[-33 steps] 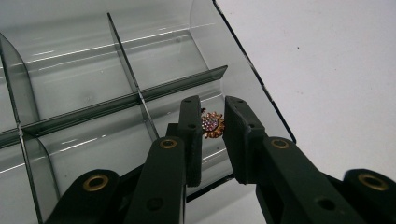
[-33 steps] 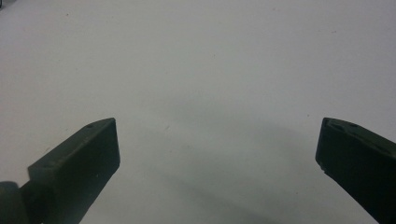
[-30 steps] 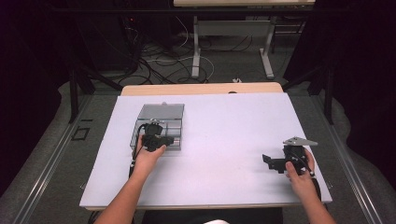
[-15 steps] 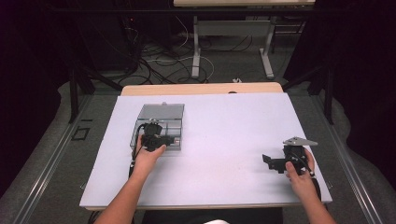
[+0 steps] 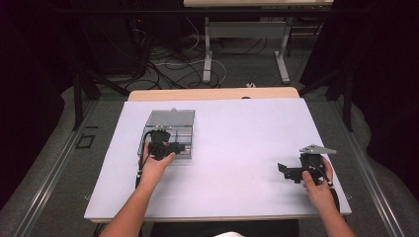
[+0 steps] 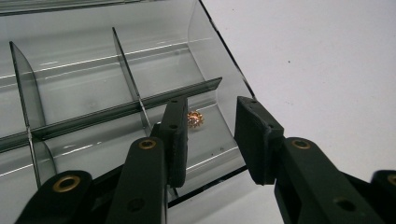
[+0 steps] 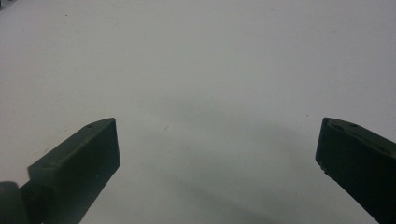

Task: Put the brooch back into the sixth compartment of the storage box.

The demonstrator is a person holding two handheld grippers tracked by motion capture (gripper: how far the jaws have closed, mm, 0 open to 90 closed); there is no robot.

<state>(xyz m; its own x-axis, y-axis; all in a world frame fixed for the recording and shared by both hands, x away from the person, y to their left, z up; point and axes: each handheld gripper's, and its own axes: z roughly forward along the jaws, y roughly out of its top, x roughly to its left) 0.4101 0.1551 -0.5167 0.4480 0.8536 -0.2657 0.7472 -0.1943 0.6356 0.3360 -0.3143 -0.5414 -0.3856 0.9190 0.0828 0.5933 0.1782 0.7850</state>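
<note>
The left gripper (image 6: 211, 133) is held over the clear divided box (image 6: 93, 70), jaws just parted, nothing gripped — a small gold gear (image 6: 195, 119) lies in the compartment at twelve o'clock of them. The right gripper (image 7: 217, 154) is spread wide over the table (image 7: 210, 56).

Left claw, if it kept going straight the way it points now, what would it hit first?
Most likely the floor of the clear divided box, in the corner compartment where the small gold ring-like piece lies. The left claw has just been opening with nothing between its jaws; depth is hard to judge.
</note>
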